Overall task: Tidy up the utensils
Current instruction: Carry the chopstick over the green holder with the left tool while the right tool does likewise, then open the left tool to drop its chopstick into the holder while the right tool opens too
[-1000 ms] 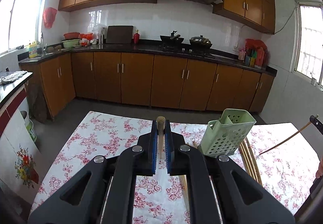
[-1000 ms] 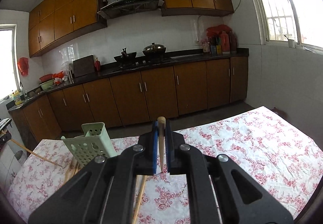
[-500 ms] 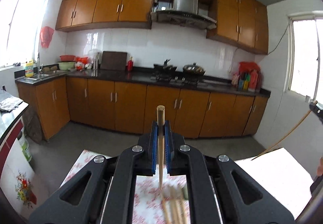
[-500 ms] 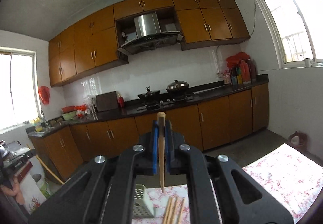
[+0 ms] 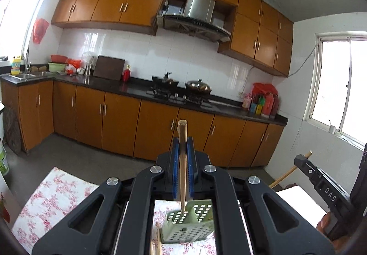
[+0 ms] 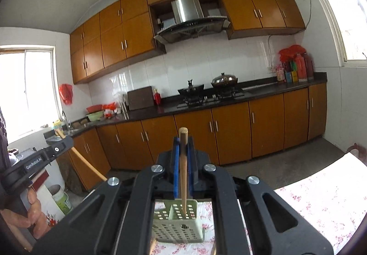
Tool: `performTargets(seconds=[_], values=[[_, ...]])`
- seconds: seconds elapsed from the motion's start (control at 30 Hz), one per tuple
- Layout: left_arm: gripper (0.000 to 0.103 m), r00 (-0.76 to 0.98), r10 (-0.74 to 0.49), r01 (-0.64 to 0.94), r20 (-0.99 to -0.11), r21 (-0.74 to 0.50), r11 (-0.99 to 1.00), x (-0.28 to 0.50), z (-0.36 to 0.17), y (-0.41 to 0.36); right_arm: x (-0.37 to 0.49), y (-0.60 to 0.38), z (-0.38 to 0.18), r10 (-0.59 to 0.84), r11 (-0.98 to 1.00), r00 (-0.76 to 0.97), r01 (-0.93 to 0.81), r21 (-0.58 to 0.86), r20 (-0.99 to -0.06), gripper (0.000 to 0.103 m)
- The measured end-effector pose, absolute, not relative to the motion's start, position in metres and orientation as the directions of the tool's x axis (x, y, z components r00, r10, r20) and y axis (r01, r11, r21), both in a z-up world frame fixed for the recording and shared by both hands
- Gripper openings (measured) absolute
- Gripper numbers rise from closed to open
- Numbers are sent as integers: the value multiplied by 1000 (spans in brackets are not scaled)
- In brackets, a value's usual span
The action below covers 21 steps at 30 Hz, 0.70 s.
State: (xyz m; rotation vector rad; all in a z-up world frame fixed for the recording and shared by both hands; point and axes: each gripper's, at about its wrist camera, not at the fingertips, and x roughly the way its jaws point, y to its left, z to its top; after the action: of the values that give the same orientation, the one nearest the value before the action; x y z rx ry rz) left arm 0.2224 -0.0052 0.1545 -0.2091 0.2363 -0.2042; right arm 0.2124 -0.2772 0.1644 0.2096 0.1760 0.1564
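The left claw is clamped tight on a slim wooden chopstick, standing nearly upright between its blue pads. The right claw pinches a second wooden chopstick the same way. Both tips hang above the pale green perforated plastic utensil holder on the floral-clothed tabletop. Beyond stand orange kitchen cabinets.

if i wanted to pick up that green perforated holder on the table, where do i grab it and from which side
Take the green holder by one thin wall at its open top rim, coming straight down from above. It stands upright with its mouth up, so one finger can slip inside and one outside. Both claws already hold a chopstick, so one would probably have to let go first.
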Motion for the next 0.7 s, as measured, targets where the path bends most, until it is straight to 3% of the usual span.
performTargets(seconds=[0.2,0.33,0.37,0.47,0.7], values=[[7,927,-235,177,-293,-212,961,233,132,-15,224,-267,141,168,970,964,-125,206,-207,8],[8,917,-234,173,-323,-206,963,231,127,-14,225,-267,133,157,971,963,-109,213,-221,14],[10,917,-236,176,-321,-203,963,232,126,-14,223,-268,133,155,970,963,-107,216,-219,17],[38,928,-218,162,-302,-198,967,225,128,-9,216,-276,132,129,972,971,-84,218,-203,25],[39,943,-187,125,-275,-229,965,205,135,20,190,-310,112,9,972,972,47,232,-237,33]])
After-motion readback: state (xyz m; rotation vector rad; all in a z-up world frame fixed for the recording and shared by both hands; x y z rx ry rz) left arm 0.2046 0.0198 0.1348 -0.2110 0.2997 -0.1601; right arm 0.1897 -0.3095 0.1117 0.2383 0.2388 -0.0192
